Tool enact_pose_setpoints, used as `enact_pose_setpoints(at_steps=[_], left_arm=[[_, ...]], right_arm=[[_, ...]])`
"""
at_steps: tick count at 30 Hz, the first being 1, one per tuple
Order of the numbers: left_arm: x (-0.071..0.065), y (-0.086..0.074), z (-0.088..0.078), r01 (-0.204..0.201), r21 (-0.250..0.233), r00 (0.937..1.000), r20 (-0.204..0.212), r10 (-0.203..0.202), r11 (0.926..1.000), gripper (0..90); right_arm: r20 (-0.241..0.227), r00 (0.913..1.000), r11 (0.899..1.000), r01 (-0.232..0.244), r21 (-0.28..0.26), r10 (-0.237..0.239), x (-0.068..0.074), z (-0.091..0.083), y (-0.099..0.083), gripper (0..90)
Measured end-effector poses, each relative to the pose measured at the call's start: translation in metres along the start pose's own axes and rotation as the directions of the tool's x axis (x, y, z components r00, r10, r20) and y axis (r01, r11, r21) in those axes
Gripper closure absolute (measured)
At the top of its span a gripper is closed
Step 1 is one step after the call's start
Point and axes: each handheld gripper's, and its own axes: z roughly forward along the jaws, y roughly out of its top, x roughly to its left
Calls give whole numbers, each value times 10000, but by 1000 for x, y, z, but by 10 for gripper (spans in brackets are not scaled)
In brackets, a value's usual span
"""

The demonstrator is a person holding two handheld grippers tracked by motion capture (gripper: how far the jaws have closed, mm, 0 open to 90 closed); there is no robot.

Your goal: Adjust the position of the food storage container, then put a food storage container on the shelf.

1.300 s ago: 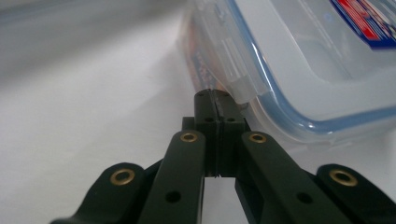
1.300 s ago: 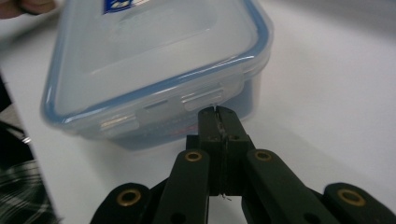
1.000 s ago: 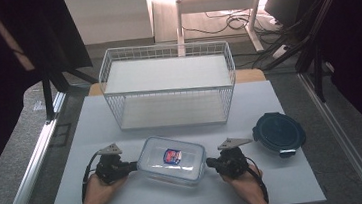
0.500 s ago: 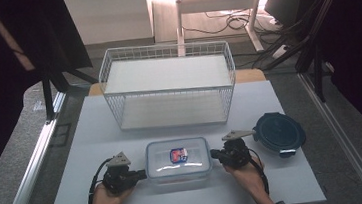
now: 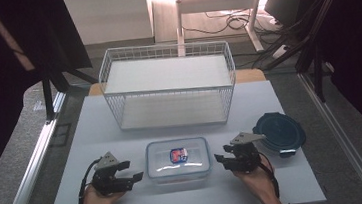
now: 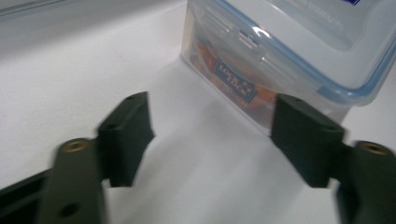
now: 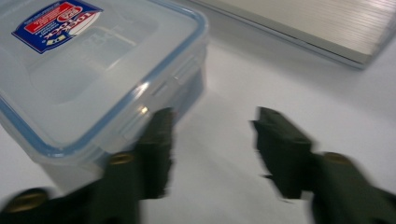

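Two tools flank the box (image 5: pixel 178 158), a clear lidded container that sits near the front of the white surface (image 5: pixel 97 135), in front of the wire basket (image 5: pixel 167 83). The left tool (image 5: pixel 128 179) has just been opening its jaws; they stand wide with nothing between them, one pad (image 6: pixel 306 135) close by the box's end wall. The right tool (image 5: pixel 223 159) has likewise just been opening; its jaws are apart and empty, just beside the box's other end. A dark round lid (image 5: pixel 278 132) lies to the right, apart from the box. The step in hand looks like letting go of the box after setting it down. The next move likely calls for drawing both tools clear without nudging it.
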Motion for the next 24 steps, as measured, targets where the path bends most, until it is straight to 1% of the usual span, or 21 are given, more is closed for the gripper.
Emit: enact_pose_setpoints(at_steps=[1,2,3,4,5,6,7,8,11,12,13,14,15,16,17,18,20,21,22,23,24], left_arm=[[-1,-1,1,-58,80,10000,-64,58,10000,208],[-1,-1,1,-58,80,10000,-64,58,10000,169],[-1,-1,1,-117,122,9999,-108,118,9999,124],[-2,-1,1,-184,103,9998,-73,184,9998,106],[-2,-1,1,-184,103,9998,-73,184,9998,99],[-1,-1,0,-129,43,9999,38,129,9999,90],[-1,-1,0,-129,43,9999,38,129,9999,88],[0,-2,1,-134,9,9999,41,134,9999,88],[2,-3,1,-137,-179,9998,141,140,9997,77],[4,-3,1,-109,-324,9994,319,119,9994,67],[4,-3,1,-104,-421,9991,398,121,9991,66],[4,-3,1,-104,-421,9991,398,121,9991,63],[4,-3,0,-136,-575,9988,458,162,9983,63],[3,-1,0,-230,-886,9981,543,279,9958,54],[3,-1,0,-230,-886,9981,543,279,9958,52],[2,2,-1,-264,-1012,9976,604,327,9945,49],[2,3,-1,-296,-1042,9971,664,367,9941,48],[2,5,-1,-300,-1079,9969,698,377,9937,48],[2,8,-2,-250,-1102,9965,771,337,9936,48],[2,8,-2,-250,-1102,9965,771,337,9936,48],[2,11,-1,-211,-1082,9955,893,309,9939,48]], right_arm=[[-56,9997,9997,-225,-47,225,-3,-2,-2,317],[-56,9997,9997,-225,-47,225,-3,-2,-2,317],[-376,9974,9978,-620,-224,612,-11,-4,-7,198],[-445,9959,9964,-799,-269,787,-14,-5,-9,170],[-445,9959,9964,-799,-269,787,-14,-5,-9,170],[-529,9935,9940,-1027,-376,1007,-17,-6,-10,111],[-523,9935,9936,-1037,-454,1013,-18,-6,-9,93],[-523,9935,9936,-1037,-454,1013,-18,-6,-9,93],[-488,9951,9943,-891,-584,863,-16,-7,-8,52],[-525,9952,9943,-863,-625,831,-16,-7,-8,46],[-513,9953,9943,-858,-640,826,-15,-6,-7,43],[-513,9953,9943,-858,-640,826,-15,-6,-7,43],[-490,9951,9936,-893,-695,860,-15,-6,-7,40],[-542,9943,9914,-960,-890,914,-13,-6,-4,35],[-542,9943,9914,-960,-890,914,-13,-6,-4,35],[-627,9943,9905,-927,-1016,867,-11,-7,-1,34],[-649,9944,9906,-900,-1030,836,-10,-7,1,33],[-683,9949,9909,-812,-1072,741,-9,-7,2,32],[-844,9942,9914,-751,-1068,663,-6,-6,5,30],[-844,9942,9914,-751,-1068,663,-6,-6,5,30],[-888,9942,9920,-694,-1050,602,-5,-5,6,30]])
